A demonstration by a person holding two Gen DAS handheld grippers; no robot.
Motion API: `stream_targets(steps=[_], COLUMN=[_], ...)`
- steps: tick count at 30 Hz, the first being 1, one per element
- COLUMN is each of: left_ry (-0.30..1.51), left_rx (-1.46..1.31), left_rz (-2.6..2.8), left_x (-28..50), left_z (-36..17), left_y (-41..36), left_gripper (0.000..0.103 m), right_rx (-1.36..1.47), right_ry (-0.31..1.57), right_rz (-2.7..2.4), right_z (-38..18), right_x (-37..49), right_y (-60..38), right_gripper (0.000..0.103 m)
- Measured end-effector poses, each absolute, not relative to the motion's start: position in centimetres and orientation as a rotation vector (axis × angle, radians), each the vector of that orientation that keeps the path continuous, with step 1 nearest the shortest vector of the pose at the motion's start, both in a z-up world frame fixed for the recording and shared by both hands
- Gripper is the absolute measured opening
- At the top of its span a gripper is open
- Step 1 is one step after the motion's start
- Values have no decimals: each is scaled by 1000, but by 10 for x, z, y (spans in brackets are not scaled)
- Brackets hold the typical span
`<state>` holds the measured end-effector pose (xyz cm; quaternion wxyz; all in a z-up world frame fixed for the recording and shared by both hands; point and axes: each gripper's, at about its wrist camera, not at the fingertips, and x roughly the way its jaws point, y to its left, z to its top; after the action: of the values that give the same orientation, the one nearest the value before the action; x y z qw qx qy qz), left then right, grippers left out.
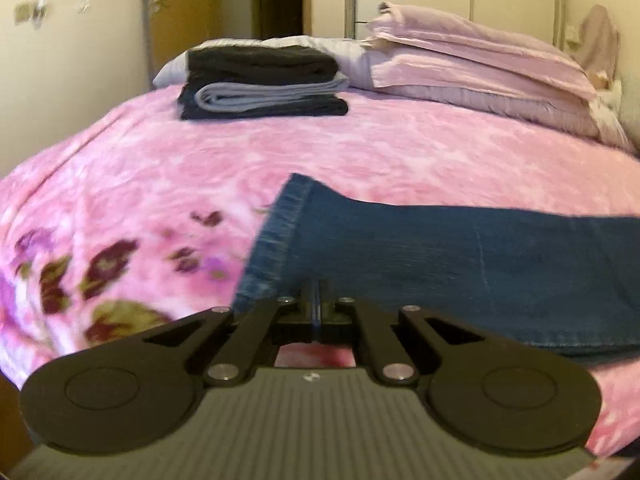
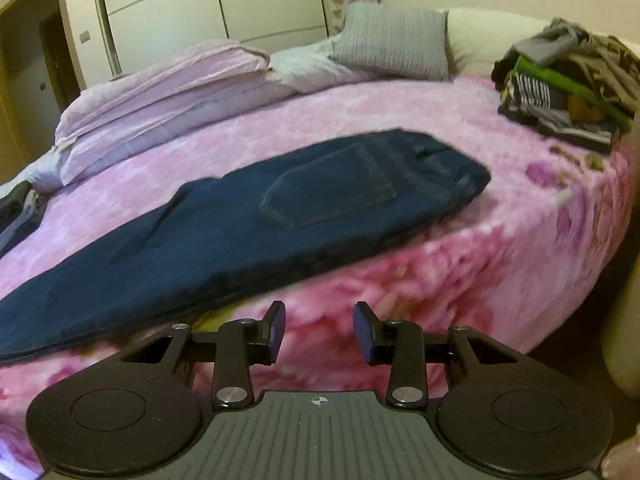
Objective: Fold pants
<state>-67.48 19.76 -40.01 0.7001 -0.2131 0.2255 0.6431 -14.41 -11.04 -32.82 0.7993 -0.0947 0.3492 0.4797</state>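
Dark blue jeans [image 2: 248,232] lie flat and folded lengthwise on the pink flowered blanket [image 2: 460,280], back pocket up, with the waist at the far right and the legs running left. In the left wrist view the leg end with its hem [image 1: 280,232] lies right in front of me. My left gripper [image 1: 318,300] is shut, its fingers pinched together on the near edge of the jeans' leg [image 1: 460,272]. My right gripper [image 2: 319,332] stands open over the bed's front edge, just short of the jeans, with nothing between its fingers.
A stack of folded dark and grey clothes [image 1: 264,84] sits at the far side of the bed. Pink pillows [image 1: 480,64] and a grey striped cushion [image 2: 394,40] lie at the head. A heap of unfolded clothes [image 2: 568,80] is at the right.
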Motion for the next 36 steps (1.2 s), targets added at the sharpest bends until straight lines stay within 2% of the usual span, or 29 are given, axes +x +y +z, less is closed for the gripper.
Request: stream_targets(steps=[3, 4, 5, 6, 7, 8, 9, 10, 15, 19, 23, 33, 36], left_ry=[514, 517, 520, 515, 512, 518, 530, 547, 612, 631, 651, 681, 679], left_rx=[-512, -542, -569, -579, -581, -573, -562, -549, -507, -476, -439, -389, -372], left_rz=[1443, 1433, 1424, 1409, 1387, 1355, 1328, 1303, 1206, 1163, 1125, 1098, 1099], left_x=[-676, -675, -672, -667, -661, -654, -646, -638, -605, -588, -576, -559, -557], left_z=[-393, -387, -381, -376, -370, -363, -357, -352, -332, -322, -315, -303, -299], left_y=[186, 176, 168, 158, 148, 136, 126, 117, 78, 58, 43, 19, 13], left_gripper=[3, 7, 21, 32, 34, 34, 36, 37, 46, 48, 56, 56, 61], right_rx=[-209, -208, -198, -186, -172, -156, -143, -128, -164, -203, -230, -207, -196], right_ry=[759, 765, 769, 774, 781, 789, 793, 792, 747, 710, 672, 660, 661], right_rz=[1055, 1062, 1076, 1091, 1107, 1118, 1121, 1125, 1154, 1173, 1196, 1193, 1187], right_z=[-323, -320, -315, -313, -309, -305, -302, -299, -280, -270, -263, -256, -257], right_x=[-161, -166, -171, -173, -177, -181, -183, -187, -208, -221, -233, -233, -232], right_y=[-107, -106, -105, -105, -105, -106, -107, -109, -118, -129, -144, -175, -182], right_gripper=[35, 35, 35, 38, 43, 56, 65, 67, 70, 71, 72, 73, 73])
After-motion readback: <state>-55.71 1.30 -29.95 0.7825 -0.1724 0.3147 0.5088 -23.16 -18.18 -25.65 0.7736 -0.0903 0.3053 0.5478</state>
